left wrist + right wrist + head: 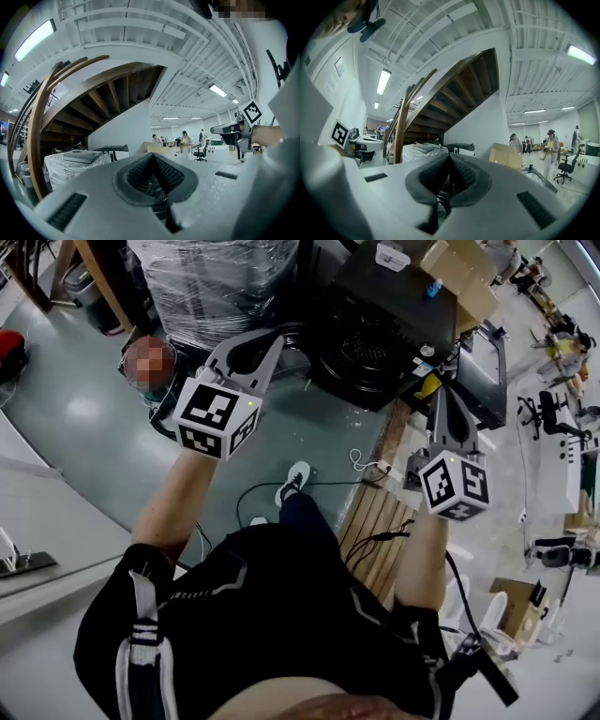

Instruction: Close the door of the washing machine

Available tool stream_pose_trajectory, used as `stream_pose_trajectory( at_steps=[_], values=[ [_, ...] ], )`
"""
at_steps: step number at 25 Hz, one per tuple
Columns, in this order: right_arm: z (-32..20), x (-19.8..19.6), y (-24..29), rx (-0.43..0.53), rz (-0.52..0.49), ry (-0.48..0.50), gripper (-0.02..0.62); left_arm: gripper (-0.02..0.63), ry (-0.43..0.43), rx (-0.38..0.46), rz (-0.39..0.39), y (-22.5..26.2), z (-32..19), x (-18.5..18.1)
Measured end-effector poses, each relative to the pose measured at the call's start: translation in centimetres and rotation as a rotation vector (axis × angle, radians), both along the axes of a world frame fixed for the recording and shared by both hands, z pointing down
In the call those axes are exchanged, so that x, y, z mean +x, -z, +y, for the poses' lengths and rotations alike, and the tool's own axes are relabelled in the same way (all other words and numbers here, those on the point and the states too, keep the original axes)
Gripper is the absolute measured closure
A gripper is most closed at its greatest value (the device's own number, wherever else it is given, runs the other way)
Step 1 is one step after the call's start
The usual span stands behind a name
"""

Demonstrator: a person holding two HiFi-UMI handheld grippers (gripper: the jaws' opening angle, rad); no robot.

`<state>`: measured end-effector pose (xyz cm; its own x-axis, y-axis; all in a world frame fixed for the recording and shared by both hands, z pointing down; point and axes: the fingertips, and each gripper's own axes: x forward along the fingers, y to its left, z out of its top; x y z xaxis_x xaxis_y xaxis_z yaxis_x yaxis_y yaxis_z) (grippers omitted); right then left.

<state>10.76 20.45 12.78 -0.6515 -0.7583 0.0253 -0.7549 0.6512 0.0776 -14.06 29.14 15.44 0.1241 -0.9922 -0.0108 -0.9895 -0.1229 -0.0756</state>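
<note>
The wooden stair (454, 93) climbs over the far side of the room, its dark underside facing both gripper views. Below it, seen from over the person's shoulder, a bulky load in clear wrap (216, 277) stands at 11 o'clock on the grey floor (84, 418). The black washer (394, 306) sits just beside the load at 1 o'clock, and the ribbed round mouth of its drum (368, 352) lies uncovered and faces the person. A dark panel (486, 376) juts out at the washer's 3 o'clock side; I cannot tell whether it is the door. A cardboard box (459, 273) rests against the washer's far right. Pale wooden boards (370, 521) lie on the floor at 4 o'clock from the washer, under the right arm. The left gripper (152, 164) points level at the wrapped load with its ribbed pads pressed together and nothing between them. The right gripper (449, 164) points towards the washer, its jaws likewise pinched to a slit and empty, well short of the washer. A white shoe (295, 479) shows between the two arms.
</note>
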Motion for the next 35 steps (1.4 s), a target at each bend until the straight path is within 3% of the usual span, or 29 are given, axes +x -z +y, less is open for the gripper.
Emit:
stream_pose_trajectory(
  at_steps=[11, 15, 24, 31, 35],
  values=[
    [-11.9, -8.0, -1.7, 0.002, 0.016, 0.074, 0.591, 0.603, 0.001, -0.034, -0.035, -1.4, -9.7, -4.0],
    [-16.1, -9.7, -2.5, -0.033, 0.030, 0.085, 0.591, 0.603, 0.013, -0.054, -0.005, -1.6, -13.6, -5.7],
    [-22.9, -12.7, -3.8, -0.052, 0.060, 0.110, 0.591, 0.603, 0.011, -0.097, 0.016, -3.0, -20.9, -7.8],
    [-27.9, -13.1, -5.0, -0.084, 0.043, 0.123, 0.591, 0.603, 0.027, -0.126, -0.018, -3.7, -25.9, -8.6],
    [-30.7, -13.5, -5.2, -0.039, 0.056, 0.118, 0.591, 0.603, 0.012, -0.147, -0.043, -3.6, -28.5, -8.4]
  ],
)
